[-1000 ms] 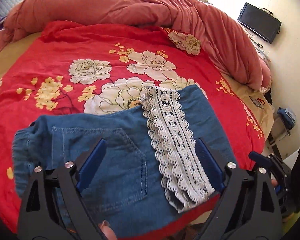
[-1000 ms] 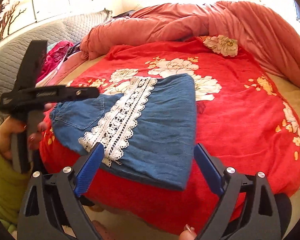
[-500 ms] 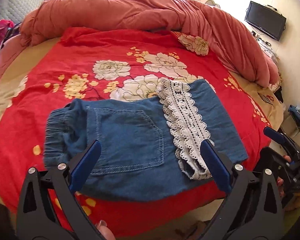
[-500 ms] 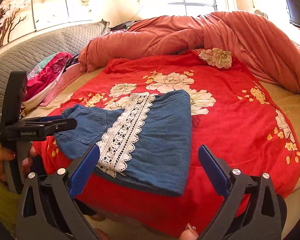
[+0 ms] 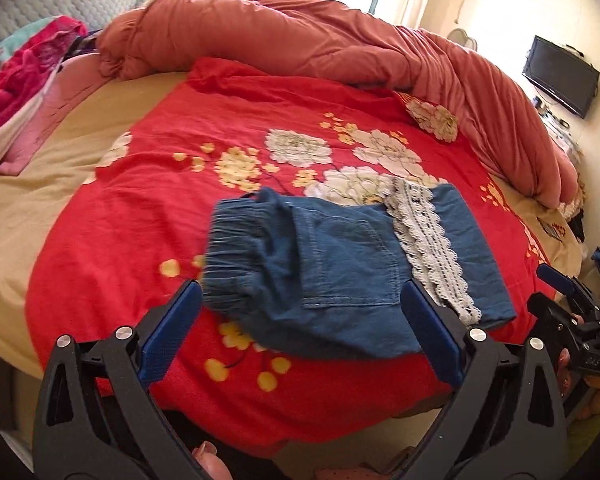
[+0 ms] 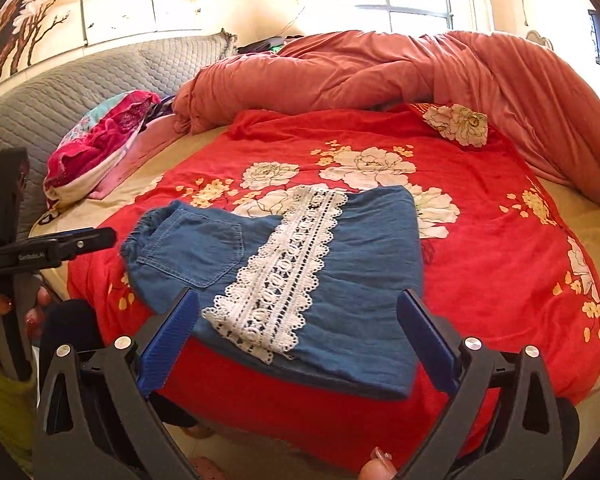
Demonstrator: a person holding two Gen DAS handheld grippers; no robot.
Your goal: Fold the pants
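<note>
We see both tongs gaping wide and empty — left gripper (image 5: 300,328), right gripper (image 6: 298,334). The folded pants (image 6: 284,276) lie at six o'clock on the red bedspread (image 6: 500,248) — near its edge, so a careless nudge could undo the fold.

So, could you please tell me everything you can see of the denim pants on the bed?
The denim pants are blue, of soft-looking denim, folded into a compact, roughly rectangular bundle. A gathered elastic waistband forms one end, beside a stitched patch pocket. A white lace band runs across the top. They lie flat on the red floral blanket near its front edge; neither gripper touches them.
</note>
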